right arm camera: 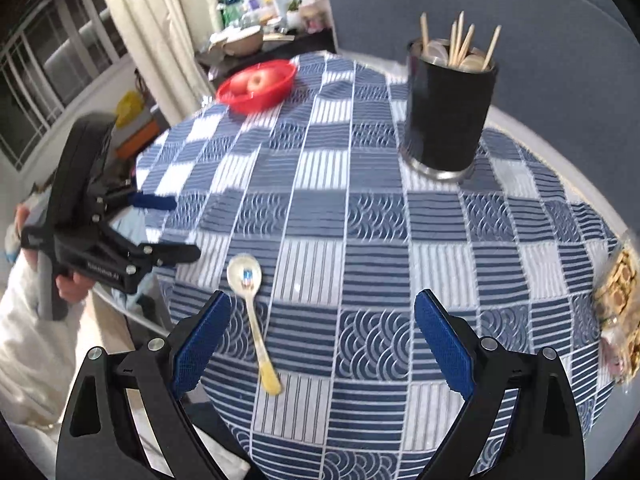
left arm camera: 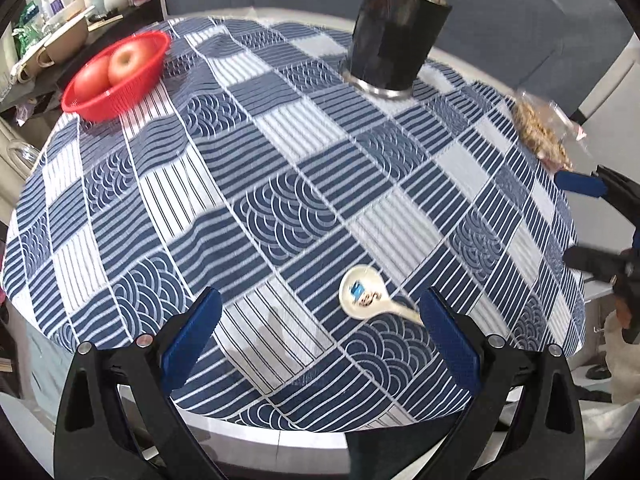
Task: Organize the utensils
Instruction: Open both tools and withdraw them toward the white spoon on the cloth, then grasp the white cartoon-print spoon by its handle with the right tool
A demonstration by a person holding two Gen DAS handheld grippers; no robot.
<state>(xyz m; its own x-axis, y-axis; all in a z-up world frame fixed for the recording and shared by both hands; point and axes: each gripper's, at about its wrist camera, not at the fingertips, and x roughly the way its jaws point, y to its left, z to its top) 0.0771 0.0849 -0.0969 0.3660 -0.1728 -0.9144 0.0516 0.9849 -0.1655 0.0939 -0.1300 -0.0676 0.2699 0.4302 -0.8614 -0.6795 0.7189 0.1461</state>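
One spoon (right arm camera: 250, 312) remains loose on the worktop (right arm camera: 372, 216); judged step: pickup of the last utensil, not yet begun. Spoon lies flat, bowl up, handle tip toward the near edge, at about 7 o'clock from the holder (right arm camera: 446, 114), well apart from it. Holder stands upright at 1 o'clock in the right view, already carrying chopsticks and spoons. Right gripper (right arm camera: 322, 338) hovers above the near edge, fingers wide open, empty; spoon handle sits just inside its left finger (right arm camera: 200, 344). Left gripper (left arm camera: 320, 330) likewise wide open and empty, spoon handle running under its right finger in its own view. Next move likely needs one gripper lowered to straddle the thin handle, then a close and a carry to the holder. A low-lying, glossy handle may slip.
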